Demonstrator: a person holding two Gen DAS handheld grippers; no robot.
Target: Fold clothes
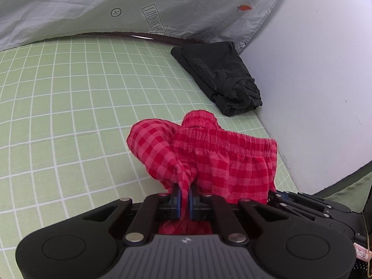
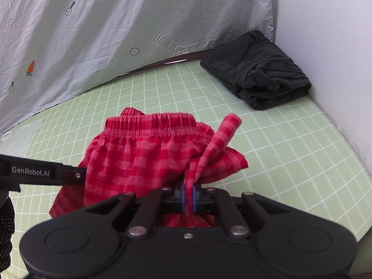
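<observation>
My left tool (image 1: 183,194) is clamped on a bunched edge of the red checked shorts (image 1: 216,160), and my right tool (image 2: 188,194) pinches another bunch of the same shorts (image 2: 139,160). The shorts hang between the two tools, waistband away from me, above the green grid sheet (image 1: 69,116) of the bed. Beyond them a folded black garment (image 2: 255,74) lies on the sheet in the corner, against the white wall (image 2: 325,34) and a grey printed cloth (image 2: 104,23).
</observation>
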